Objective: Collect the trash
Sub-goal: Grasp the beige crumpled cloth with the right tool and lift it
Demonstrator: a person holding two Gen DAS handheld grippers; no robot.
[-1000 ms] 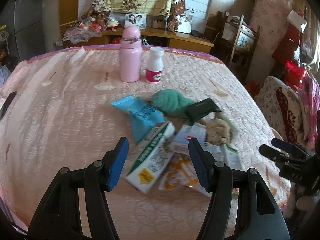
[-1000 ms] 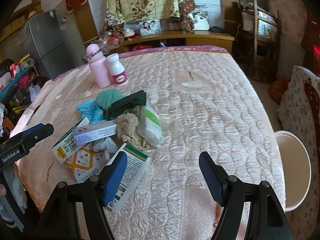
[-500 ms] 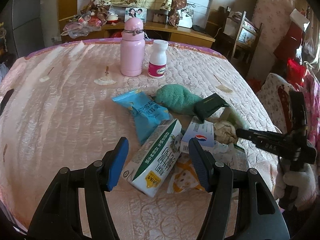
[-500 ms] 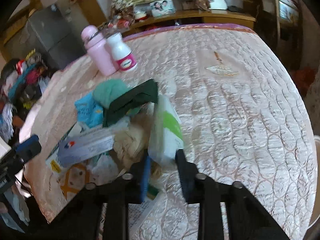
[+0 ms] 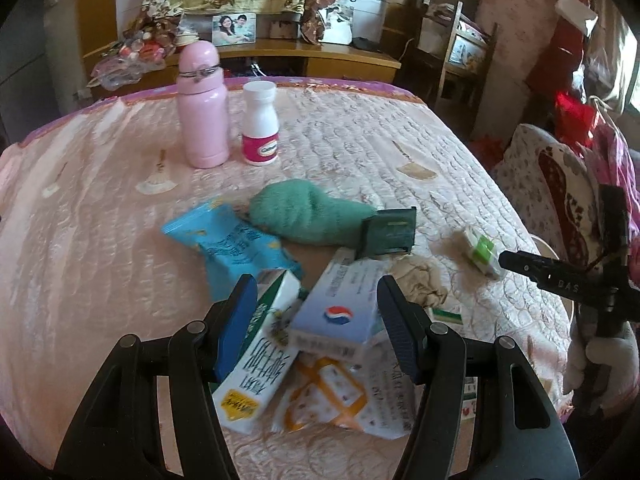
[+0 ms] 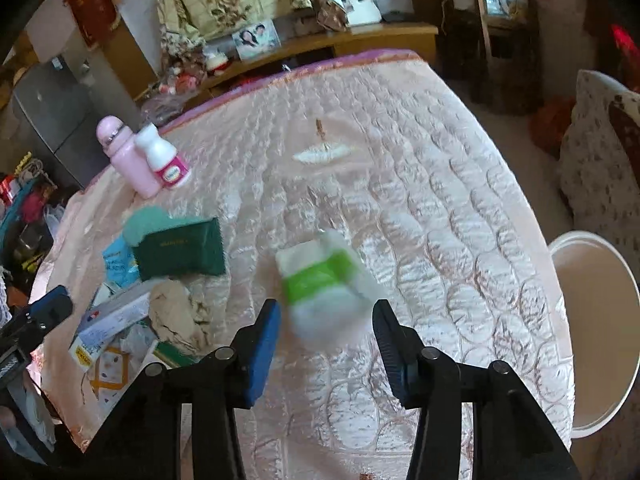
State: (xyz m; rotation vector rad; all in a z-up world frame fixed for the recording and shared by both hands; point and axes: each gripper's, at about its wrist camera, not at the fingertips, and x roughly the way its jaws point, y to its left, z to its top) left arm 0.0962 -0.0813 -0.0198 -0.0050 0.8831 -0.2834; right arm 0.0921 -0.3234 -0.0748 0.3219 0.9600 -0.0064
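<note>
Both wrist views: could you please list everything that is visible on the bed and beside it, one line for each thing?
Flask: 1, pink, far side of the bed, upright.
Pill bottle: 1, white, right of flask.
Towel: 1, green, mid-bed.
Blue pouch: 1, left of towel.
Dark green packet: 1, against towel.
Boxes: 2, white-green and white-blue, in the pile.
Crumpled paper: 1, beige.
Tissue pack: 1, white-green, apart from pile.
Bucket: 1, white, beside bed.
Left tongs: open, over boxes.
Right tongs: open, around tissue pack.

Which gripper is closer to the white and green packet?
Right. The right gripper has its open jaws either side of the white and green packet. The left gripper sits over the trash pile, off to the packet's left.
</note>
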